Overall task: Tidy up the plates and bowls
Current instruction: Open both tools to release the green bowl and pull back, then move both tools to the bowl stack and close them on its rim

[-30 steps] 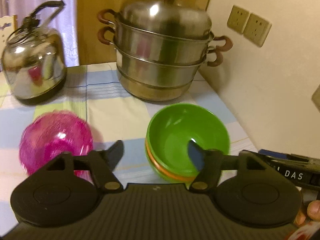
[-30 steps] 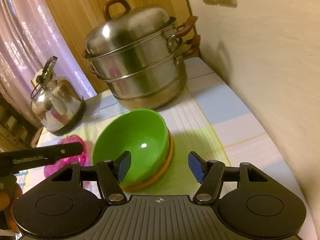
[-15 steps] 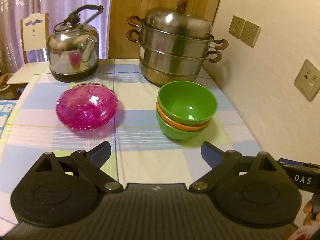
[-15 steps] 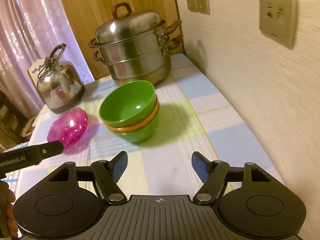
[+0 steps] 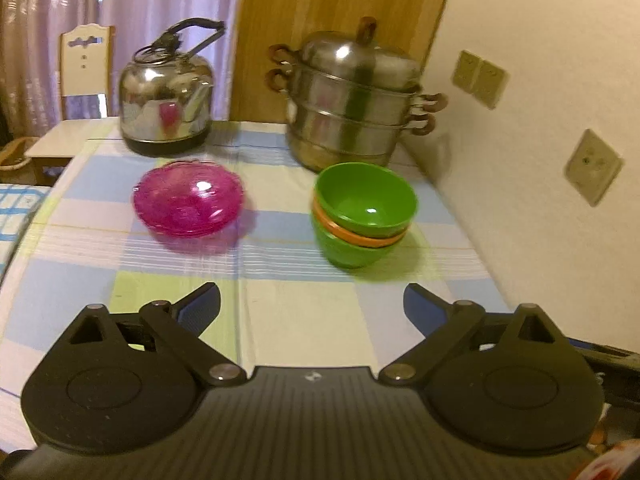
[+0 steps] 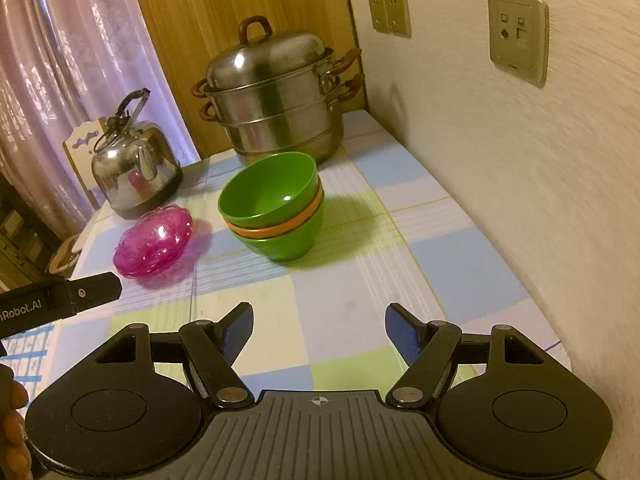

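Bowl stack (image 5: 362, 216): three nested bowls, green on top, an orange rim showing in the middle, green at the bottom. Stands upright on the checked cloth (image 5: 304, 320), at about 1 o'clock from the left gripper and 11 o'clock from the right gripper. Nothing touches it.

Pink dish (image 5: 188, 200): clear, scalloped, lying at 9 o'clock of the stack, well apart from it (it may be more than one dish nested; the rim is too blurred to tell).

Steamer (image 5: 354, 100): steel, tiered and lidded, with brown handles, at 12 o'clock just behind the stack, close to the wall corner.

Kettle (image 5: 168, 108): steel, dark handle raised, at 12 o'clock behind the pink dish, at the cloth's far edge.

Left gripper (image 5: 312, 306): low in its own view, near side of the cloth, fingers spread wide with bare cloth between them. Its jaws have just been opening; nothing is held. One dark finger of it (image 6: 94, 290) also shows at 9 o'clock in the right view.

Right gripper (image 6: 319, 330): likewise on the near side, fingers (image 6: 402, 332) apart over bare cloth, clear of the stack. Its jaws have just been opening too; nothing is held.

Hand (image 6: 12, 432): fingertips only, at the left edge of the right view.

Wall (image 6: 500, 200): cream, along 3 o'clock of the cloth, carrying sockets (image 6: 518, 36).

Chair (image 5: 84, 68): white back, at 10 o'clock beyond the table, before a pale curtain (image 5: 52, 8).
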A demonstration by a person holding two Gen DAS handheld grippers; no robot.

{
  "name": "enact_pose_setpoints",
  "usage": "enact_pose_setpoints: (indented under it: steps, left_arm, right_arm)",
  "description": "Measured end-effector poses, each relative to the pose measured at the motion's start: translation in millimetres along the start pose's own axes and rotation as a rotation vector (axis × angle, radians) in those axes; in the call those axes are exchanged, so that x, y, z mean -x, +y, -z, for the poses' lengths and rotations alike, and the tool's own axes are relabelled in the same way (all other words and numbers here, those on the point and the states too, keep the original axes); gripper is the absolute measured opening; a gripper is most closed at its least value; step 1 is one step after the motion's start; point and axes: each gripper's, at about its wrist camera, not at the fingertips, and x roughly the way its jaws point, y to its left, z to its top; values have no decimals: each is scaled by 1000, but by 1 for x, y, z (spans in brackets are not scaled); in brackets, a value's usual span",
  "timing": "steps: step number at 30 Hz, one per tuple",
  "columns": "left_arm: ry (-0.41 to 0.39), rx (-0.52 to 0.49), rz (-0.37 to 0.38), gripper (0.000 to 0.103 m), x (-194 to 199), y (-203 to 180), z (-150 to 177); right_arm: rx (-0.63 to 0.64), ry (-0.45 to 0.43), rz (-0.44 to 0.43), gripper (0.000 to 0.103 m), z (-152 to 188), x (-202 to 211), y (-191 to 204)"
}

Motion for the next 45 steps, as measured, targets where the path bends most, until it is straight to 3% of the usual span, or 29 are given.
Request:
enact_pose_setpoints:
  steps: [26, 40, 45]
  left_arm:
    - [18, -4, 6, 97, -31, 3, -9]
    - [34, 64, -8, 97, -113, 26, -67]
    - [89, 87, 21, 97, -153, 32, -92]
  right_arm:
    - [-85, 21, -16, 73, -15, -16, -15]
    - [-101, 56, -64, 73, -78, -84, -14]
    - [-123, 59, -57, 73, -107, -120, -18]
